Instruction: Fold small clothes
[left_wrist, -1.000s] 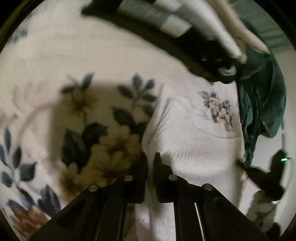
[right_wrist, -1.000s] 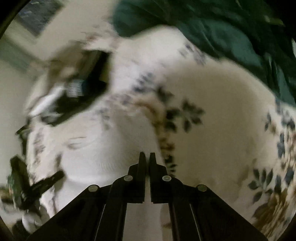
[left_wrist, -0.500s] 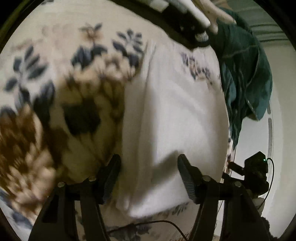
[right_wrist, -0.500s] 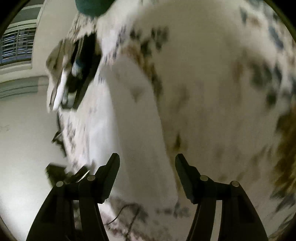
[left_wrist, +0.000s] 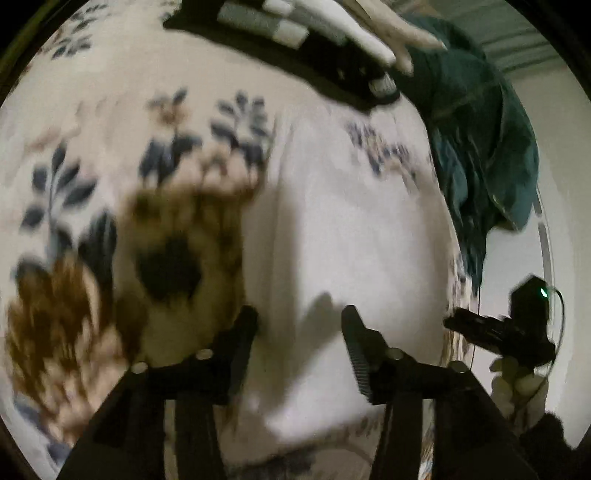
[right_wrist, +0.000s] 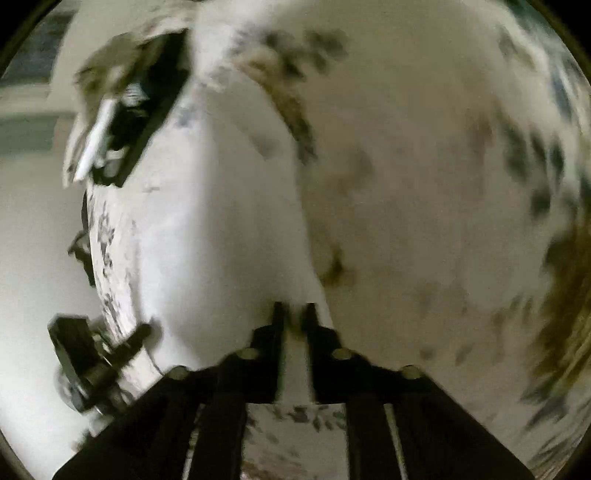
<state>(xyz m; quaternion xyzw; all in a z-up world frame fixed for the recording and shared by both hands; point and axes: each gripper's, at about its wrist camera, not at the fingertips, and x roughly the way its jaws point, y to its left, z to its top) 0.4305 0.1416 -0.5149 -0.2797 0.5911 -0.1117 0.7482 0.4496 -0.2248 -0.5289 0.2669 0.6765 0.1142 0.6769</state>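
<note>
A small white garment lies flat on a floral bedspread. My left gripper is open, its fingers set over the garment's near left edge, holding nothing. In the right wrist view the same white garment lies left of centre. My right gripper is nearly closed, jaws a narrow gap apart at the garment's near right edge; white cloth seems to sit between them, though blur hides the grip. The right gripper also shows in the left wrist view, at the far right.
A dark green garment is heaped at the bed's far right. A black tray with rolled white and grey items sits at the far edge; it also shows in the right wrist view. The bed edge runs close on the near side.
Both grippers were shut, then opened wide half a second ago. The left one stays open over the garment's edge. The right one has closed to a narrow gap at the garment's edge.
</note>
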